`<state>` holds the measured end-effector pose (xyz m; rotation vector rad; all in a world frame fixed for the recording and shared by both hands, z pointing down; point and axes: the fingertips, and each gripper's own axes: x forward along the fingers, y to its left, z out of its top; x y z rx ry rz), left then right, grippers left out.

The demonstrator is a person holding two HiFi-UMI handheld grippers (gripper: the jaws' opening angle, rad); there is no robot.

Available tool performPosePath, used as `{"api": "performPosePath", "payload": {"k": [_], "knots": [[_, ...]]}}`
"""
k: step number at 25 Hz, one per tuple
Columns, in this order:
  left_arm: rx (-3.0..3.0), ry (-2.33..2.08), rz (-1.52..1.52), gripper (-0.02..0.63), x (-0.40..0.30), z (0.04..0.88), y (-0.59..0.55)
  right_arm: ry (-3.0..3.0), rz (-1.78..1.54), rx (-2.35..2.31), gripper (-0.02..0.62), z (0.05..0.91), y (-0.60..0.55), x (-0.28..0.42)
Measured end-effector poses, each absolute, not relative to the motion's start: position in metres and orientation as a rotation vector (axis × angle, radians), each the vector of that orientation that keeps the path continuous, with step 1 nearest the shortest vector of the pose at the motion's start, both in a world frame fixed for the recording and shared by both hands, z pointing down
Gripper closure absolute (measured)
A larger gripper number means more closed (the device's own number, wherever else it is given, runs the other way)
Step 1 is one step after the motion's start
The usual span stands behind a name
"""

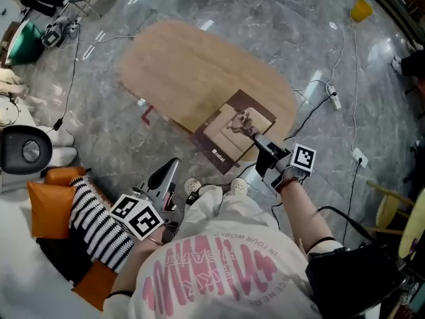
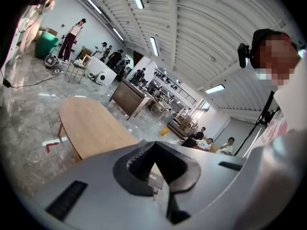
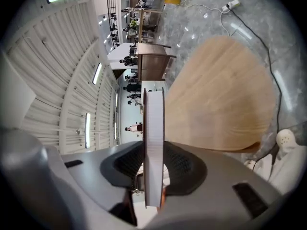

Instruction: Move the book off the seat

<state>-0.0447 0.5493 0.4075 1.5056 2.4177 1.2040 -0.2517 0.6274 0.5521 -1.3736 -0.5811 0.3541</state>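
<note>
The brown book (image 1: 232, 133) lies flat over the near edge of the oval wooden table (image 1: 199, 65), part of it past the rim. My right gripper (image 1: 255, 138) is shut on its near right corner. In the right gripper view the book (image 3: 153, 138) stands edge-on between the black pads of the right gripper (image 3: 153, 172), with the table (image 3: 216, 95) beyond. My left gripper (image 1: 170, 167) hangs low beside the seat with its striped pillow (image 1: 96, 228). It is open with nothing in it. Through the left gripper (image 2: 160, 172) a corner of the book (image 2: 154, 178) and the table (image 2: 91, 123) show.
Orange cushions (image 1: 50, 205) lie on the seat at the lower left. A power strip (image 1: 332, 98) and cables run over the marble floor right of the table. A yellow bin (image 1: 362, 8) stands far off, a wooden chair (image 1: 392, 205) at the right. White shoes (image 1: 194, 188) stand below the table's edge.
</note>
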Motion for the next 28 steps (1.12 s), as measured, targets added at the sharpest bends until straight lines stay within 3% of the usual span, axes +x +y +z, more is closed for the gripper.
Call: {"api": "performPosePath", "payload": {"k": [5,28], "knots": [[1.550,2.430,1.064,0.598,-0.013,0.414,0.548,-0.596,0.318,-1.328,0.455,0.584,0.631,-0.229],[1.722,2.148,1.249,0.598,0.029,0.513,0.526,-0.679,0.178,-1.257,0.456,0.686,0.646,-0.184]]}}
